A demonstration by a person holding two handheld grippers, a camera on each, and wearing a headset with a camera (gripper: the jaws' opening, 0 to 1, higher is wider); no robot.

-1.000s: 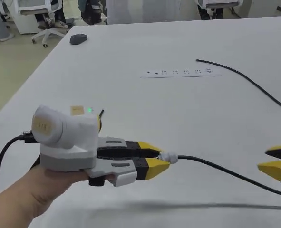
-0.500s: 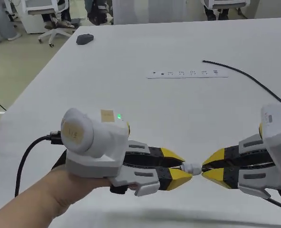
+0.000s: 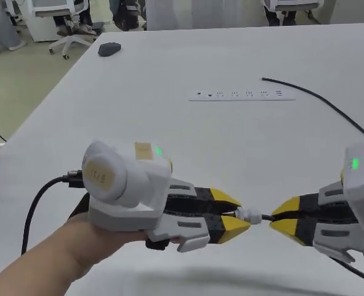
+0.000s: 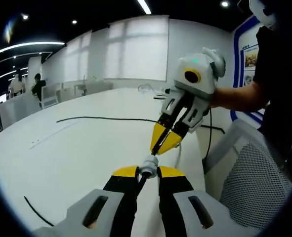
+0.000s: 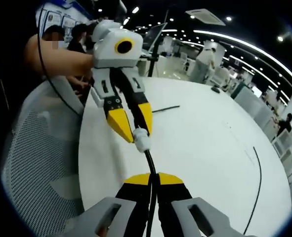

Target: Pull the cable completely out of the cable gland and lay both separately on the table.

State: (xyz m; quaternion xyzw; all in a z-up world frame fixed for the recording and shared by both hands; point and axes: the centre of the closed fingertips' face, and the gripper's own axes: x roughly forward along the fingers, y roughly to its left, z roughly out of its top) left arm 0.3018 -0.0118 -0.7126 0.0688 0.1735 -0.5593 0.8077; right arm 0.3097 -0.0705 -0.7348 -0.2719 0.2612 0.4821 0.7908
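Smooth matt white on the table (image 3: 231,142), faintly sheened. Looks like hard plastic on the left gripper (image 3: 244,214) and the right gripper (image 3: 272,219): satin white shells, matt black and yellow fingers (image 3: 225,198). Pale moulded plastic, slightly glossy, on the cable gland (image 3: 251,215). Smooth matt black rubbery sheath on the cable (image 5: 149,165). Grey woven mesh cloth on the chair (image 4: 254,182). Glossy, light-reflecting finish on the floor (image 3: 21,74).

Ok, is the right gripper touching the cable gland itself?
Apart. The right gripper view shows the right gripper shut on the cable, with a stretch of bare cable between its jaws and the white cable gland.
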